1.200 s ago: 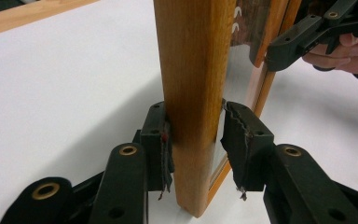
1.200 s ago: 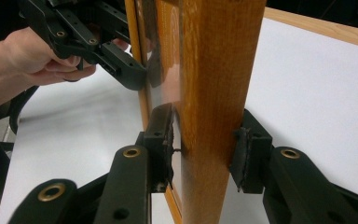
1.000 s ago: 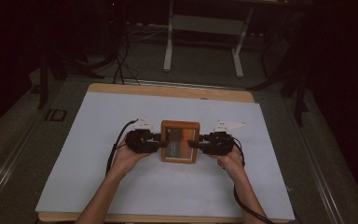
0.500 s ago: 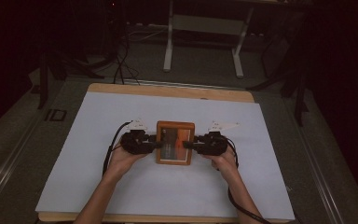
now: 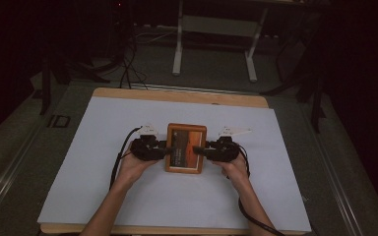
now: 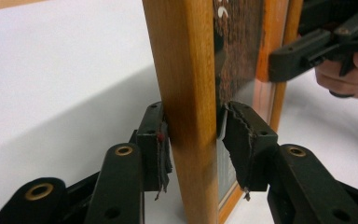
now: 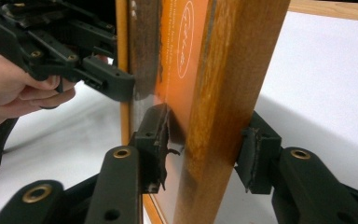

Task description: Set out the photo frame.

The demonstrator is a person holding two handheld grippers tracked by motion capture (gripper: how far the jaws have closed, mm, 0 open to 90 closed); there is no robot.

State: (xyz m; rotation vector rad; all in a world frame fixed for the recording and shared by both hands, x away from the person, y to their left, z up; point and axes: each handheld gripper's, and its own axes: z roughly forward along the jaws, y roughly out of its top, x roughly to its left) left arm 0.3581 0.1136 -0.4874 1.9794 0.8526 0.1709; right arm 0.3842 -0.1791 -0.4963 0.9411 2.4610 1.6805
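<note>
A wooden picture frame (image 5: 186, 148) with a dark orange picture under glass is held face up over the middle of the white sheet (image 5: 103, 196). My left gripper (image 5: 165, 149) is shut on its left rail and my right gripper (image 5: 200, 150) on its right rail. In the left gripper view the wooden rail (image 6: 186, 93) sits clamped in my left gripper (image 6: 193, 144), with the right gripper (image 6: 303, 51) beyond. The right gripper view has the other rail (image 7: 228, 93) pinched in my right gripper (image 7: 207, 140), one pad on the glass, and the left gripper (image 7: 107, 84) across the frame.
The white sheet covers a wooden table whose far edge (image 5: 177, 96) shows bare wood. Beyond it a white stand (image 5: 214, 24) and cables (image 5: 128, 64) sit on the dark floor. A cable trails from each gripper along the person's forearms.
The frame and both grippers shifted slightly to the left together, and the frame now looks a little larger in the high view. Both grips are unchanged.
</note>
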